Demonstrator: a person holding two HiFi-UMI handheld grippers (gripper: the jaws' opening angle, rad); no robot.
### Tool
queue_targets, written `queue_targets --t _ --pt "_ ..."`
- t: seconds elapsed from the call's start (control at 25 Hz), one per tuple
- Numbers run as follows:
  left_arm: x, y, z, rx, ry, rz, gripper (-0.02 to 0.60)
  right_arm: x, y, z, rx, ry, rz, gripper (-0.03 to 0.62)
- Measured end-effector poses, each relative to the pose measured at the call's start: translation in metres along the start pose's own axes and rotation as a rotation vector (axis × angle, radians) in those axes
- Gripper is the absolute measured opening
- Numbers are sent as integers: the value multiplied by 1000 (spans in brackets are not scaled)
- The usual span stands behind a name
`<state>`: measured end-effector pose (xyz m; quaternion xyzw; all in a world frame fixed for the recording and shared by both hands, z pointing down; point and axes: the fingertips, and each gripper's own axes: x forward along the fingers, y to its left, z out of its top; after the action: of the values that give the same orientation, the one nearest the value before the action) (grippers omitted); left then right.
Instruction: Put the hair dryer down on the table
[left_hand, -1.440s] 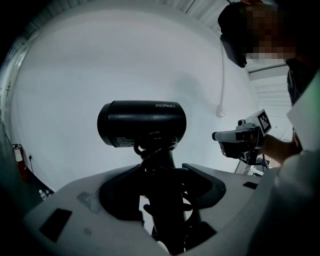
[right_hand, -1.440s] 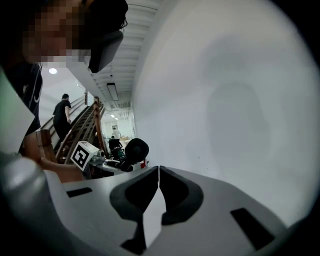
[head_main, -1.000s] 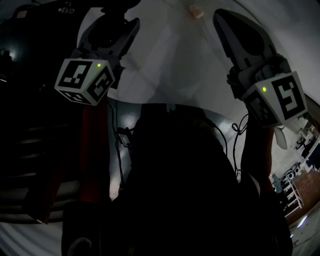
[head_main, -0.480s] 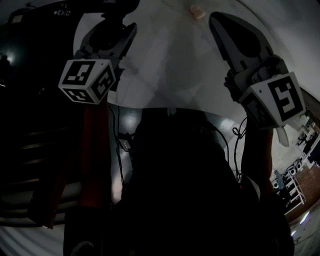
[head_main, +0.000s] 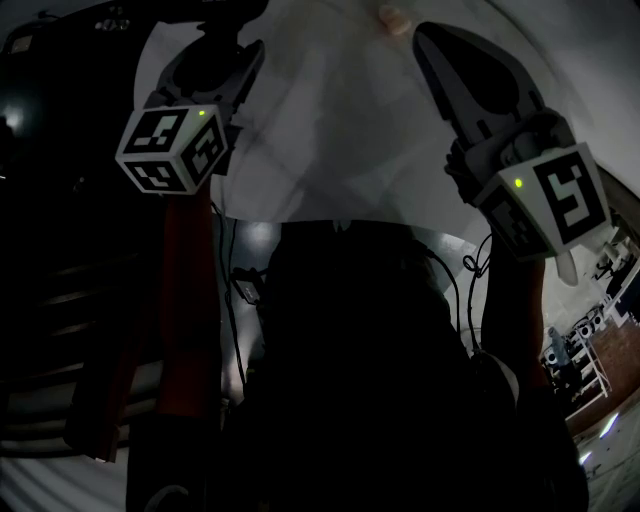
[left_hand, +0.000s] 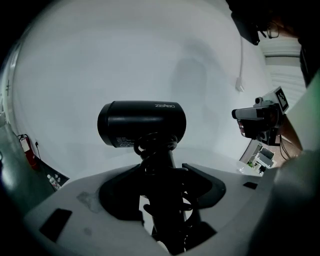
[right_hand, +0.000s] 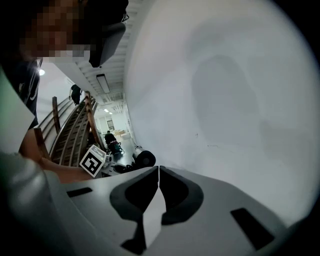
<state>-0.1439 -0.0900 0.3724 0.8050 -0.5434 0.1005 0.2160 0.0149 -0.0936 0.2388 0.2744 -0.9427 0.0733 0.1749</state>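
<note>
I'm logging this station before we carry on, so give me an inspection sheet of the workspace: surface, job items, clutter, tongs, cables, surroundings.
Surface: white table, plain top.
Job's things: black hair dryer, held by its handle with the barrel level; whether it touches the table cannot be told.
Clutter: one small pale object at the table's far side.
Grippers: left tongs shut on the dryer's handle; right tongs shut, nothing between them.
Cables: cord coiled round the dryer's handle; dark cables loop below the table's edge.
Surroundings: dim room; stair railing and white racks beyond.
</note>
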Motion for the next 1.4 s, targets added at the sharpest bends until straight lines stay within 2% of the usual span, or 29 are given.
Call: queue_targets --t 0.52,0.8,1.4 --pt "12 4 -8 8 53 7 238 1 0 -1 21 16 -3 9" --pt "12 3 -22 2 117 27 238 1 3 -9 55 42 17 9" --pt "24 2 -32 9 161 35 238 2 3 -11 64 57 27 9"
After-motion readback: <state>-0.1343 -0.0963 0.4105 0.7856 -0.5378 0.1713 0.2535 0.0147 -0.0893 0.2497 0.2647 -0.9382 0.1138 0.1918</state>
